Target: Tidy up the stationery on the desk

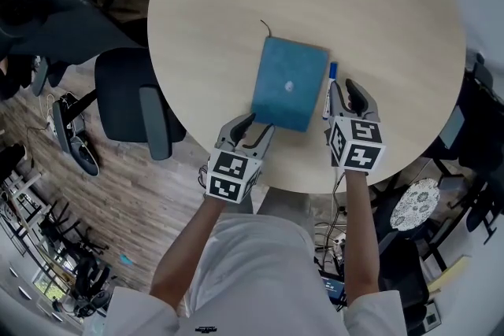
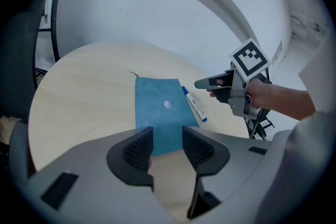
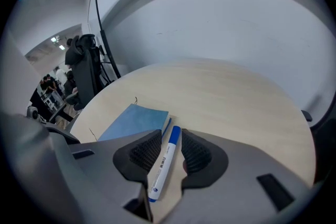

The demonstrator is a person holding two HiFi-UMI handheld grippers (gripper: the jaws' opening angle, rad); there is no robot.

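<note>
Far left, off the table [image 1: 205, 4]: a dark chair [image 1: 130, 94] on a wood floor [image 1: 118, 193].

At the table's front edge: left gripper [image 1: 255, 128], tilted down, tips by the near left corner of the notebook [image 1: 290, 83]. Jaws wide apart, pads gripping nothing. Seen through the gap in the left gripper view: only the notebook's near edge and bare tabletop. Touching the cover or just above it: impossible to tell.

Mid-table, a little toward the front: the blue notebook, closed and flat, with a pale spot on its cover and a thin dark strand [image 1: 264, 28] poking out at the far corner.

Just beside its right edge and parallel to it: marker [image 1: 331, 73], with a white barrel and the blue cap pointing away from the person. Flat on the table, not lifted.

Around the marker's near half: right gripper [image 1: 347, 93], angled down and forward. Jaws narrow but not clamped, one on either side of the barrel. Table visible between the barrel and the right pad in the right gripper view.
</note>
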